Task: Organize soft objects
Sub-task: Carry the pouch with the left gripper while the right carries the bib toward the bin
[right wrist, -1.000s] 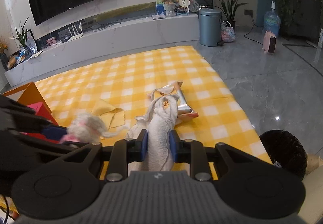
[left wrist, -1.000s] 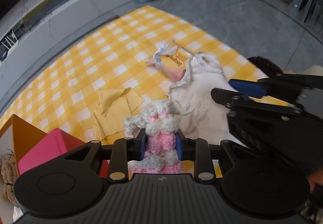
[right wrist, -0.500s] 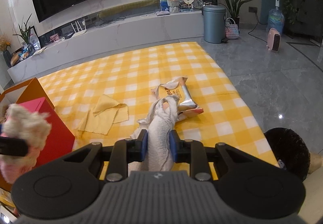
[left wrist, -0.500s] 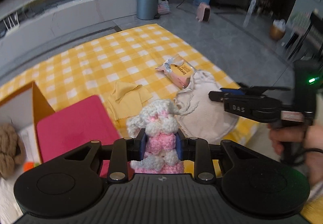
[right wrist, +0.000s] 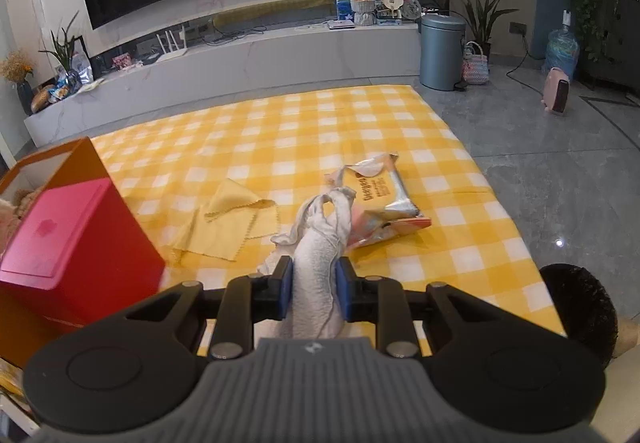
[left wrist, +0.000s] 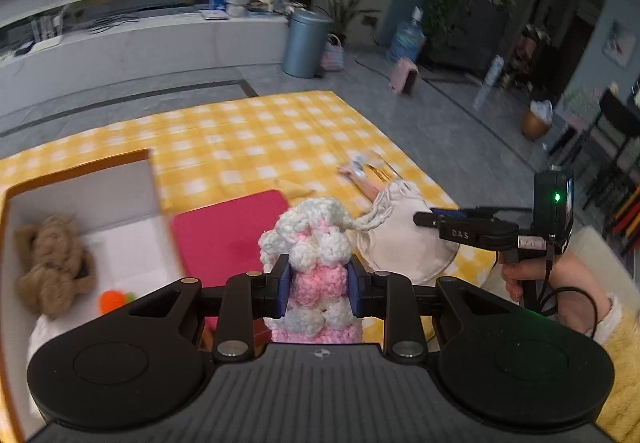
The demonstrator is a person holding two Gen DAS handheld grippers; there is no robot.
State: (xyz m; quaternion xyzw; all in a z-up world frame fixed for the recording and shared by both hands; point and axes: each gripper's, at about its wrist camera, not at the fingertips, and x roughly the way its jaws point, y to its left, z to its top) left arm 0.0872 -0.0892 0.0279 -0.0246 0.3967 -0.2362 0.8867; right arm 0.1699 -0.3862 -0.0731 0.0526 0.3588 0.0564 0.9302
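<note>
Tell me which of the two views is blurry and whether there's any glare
Left wrist view: blurred across the checked blanket and room, only the crocheted toy in its tongs stays fairly sharp. Right wrist view: crisp, with a small glare spot on the floor tile; both show fisheye bending.

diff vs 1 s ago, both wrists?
The left claw, shut on the pink-and-white crochet toy, carried it from over the yellow cloth toward the open box holding the brown plush. Nothing was grasped or released. The right claw stays clamped on the white towel; the snack packet is unmoved.
</note>
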